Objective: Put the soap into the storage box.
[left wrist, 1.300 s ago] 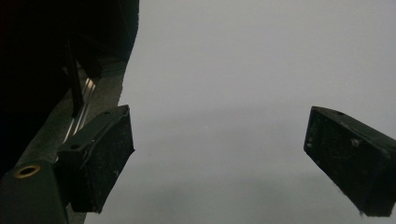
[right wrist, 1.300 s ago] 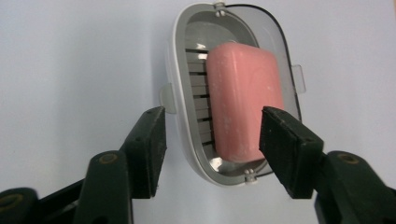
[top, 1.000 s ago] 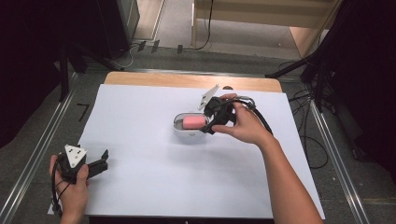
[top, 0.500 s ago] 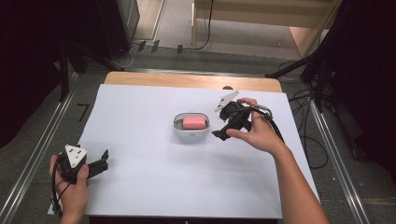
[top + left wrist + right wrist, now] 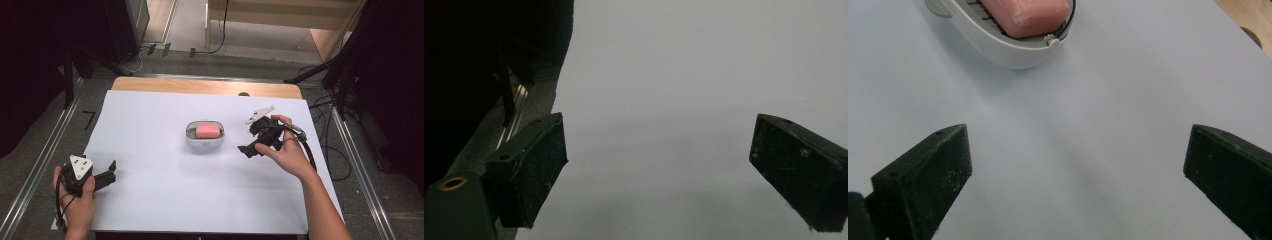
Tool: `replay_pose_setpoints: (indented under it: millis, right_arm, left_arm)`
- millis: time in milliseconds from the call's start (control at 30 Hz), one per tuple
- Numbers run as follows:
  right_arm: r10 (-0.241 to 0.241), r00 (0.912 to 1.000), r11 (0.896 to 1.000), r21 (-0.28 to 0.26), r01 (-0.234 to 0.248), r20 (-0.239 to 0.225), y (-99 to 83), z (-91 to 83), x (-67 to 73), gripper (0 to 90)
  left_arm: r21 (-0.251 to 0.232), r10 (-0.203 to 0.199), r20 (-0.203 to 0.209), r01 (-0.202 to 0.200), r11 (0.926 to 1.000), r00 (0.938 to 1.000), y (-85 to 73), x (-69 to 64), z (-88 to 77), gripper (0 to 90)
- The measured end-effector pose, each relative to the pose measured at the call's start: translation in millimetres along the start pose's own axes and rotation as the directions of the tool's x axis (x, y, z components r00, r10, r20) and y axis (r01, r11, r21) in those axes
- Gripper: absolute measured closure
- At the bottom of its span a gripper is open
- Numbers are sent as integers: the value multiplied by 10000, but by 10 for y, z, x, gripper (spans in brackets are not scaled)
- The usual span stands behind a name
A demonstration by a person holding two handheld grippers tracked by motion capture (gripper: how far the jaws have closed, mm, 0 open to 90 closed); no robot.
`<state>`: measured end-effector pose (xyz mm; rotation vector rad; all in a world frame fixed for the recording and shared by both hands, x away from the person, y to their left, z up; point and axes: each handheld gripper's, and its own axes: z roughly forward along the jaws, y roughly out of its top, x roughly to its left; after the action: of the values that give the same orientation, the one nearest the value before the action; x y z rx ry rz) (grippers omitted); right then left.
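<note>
At the near left corner of the table [image 5: 150,100], the left claw [image 5: 107,172] rests in the person's left hand [image 5: 75,200], low over the white sheet [image 5: 165,200] that covers the table. Its 2 jaws stand wide apart with nothing between them; in the left gripper view they frame bare white sheet, with the sheet's left edge and the dark floor just beyond the left jaw.

Near the middle of the table sits a white soap dish [image 5: 204,142] holding a pink soap bar [image 5: 208,131]. It lies well apart from the left claw, to that claw's far right.

To the right of the dish, the right claw [image 5: 248,148] is held in the person's right hand [image 5: 285,152], its jaws pointing left toward the dish. The jaws are spread wide and empty. The dish is near the claw but clear of it, not touching and not between the jaws. In the right gripper view the soap dish [image 5: 998,45] and soap bar [image 5: 1028,17] sit beyond the jaw tips, with open white sheet between.
</note>
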<state>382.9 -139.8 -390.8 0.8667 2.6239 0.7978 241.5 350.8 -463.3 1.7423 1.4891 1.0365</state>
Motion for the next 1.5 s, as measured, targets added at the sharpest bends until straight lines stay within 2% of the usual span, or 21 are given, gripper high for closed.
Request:
replay_pose_setpoints:
  millis: [300, 367, 467, 533, 700, 967, 1033, 1200, 1233, 1400, 1500]
  right_arm:
    - [414, 9991, 9990, -159, -414, 23, -207, -14, -1, 0]
    - [748, 9971, 9966, -355, -743, 128, -285, -42, -13, 0]
    - [889, 9959, 9952, -433, -883, 138, -344, -53, -29, 0]
    - [1196, 9924, 9914, -573, -1178, 297, -433, -67, -52, 0]
    - [1675, 9854, 9833, -776, -1647, 317, -589, -91, -89, 0]
    - [2023, 9780, 9762, -894, -1974, 500, -794, -95, -81, 0]
    - [2274, 9726, 9685, -1154, -2206, 485, -880, -116, -85, 0]
    - [2498, 9662, 9615, -1339, -2398, 631, -991, -151, -90, 0]
    - [2684, 9616, 9555, -1431, -2581, 573, -1047, -167, -87, 0]
    - [2840, 9567, 9487, -1629, -2708, 632, -1162, -197, -83, 0]
    - [3074, 9491, 9404, -1739, -2922, 678, -1268, -221, -60, 0]
  left_arm:
    - [-22, 23, -25, -23, 10000, 10000, -1, -3, -2, 90]
    - [-27, 14, -23, -14, 10000, 10000, -1, -4, -2, 90]
    - [-28, 15, -25, -15, 10000, 10000, -1, -4, -3, 90]
    - [-23, 40, -32, -41, 10000, 10000, -1, -3, -3, 90]
    - [-18, 49, -38, -49, 10000, 10000, -1, -5, -2, 90]
    - [-34, 56, -52, -56, 10000, 10000, -2, -5, -3, 90]
    - [-16, 59, -50, -59, 10000, 10000, -1, -5, -4, 90]
    - [-22, 45, -42, -45, 10000, 10000, -2, -7, -3, 90]
    - [-22, 46, -40, -46, 10000, 10000, -2, -7, -3, 90]
    - [-17, 53, -40, -53, 10000, 10000, -2, -7, -4, 89]
    - [-17, 54, -42, -55, 10000, 10000, -2, -7, -3, 90]
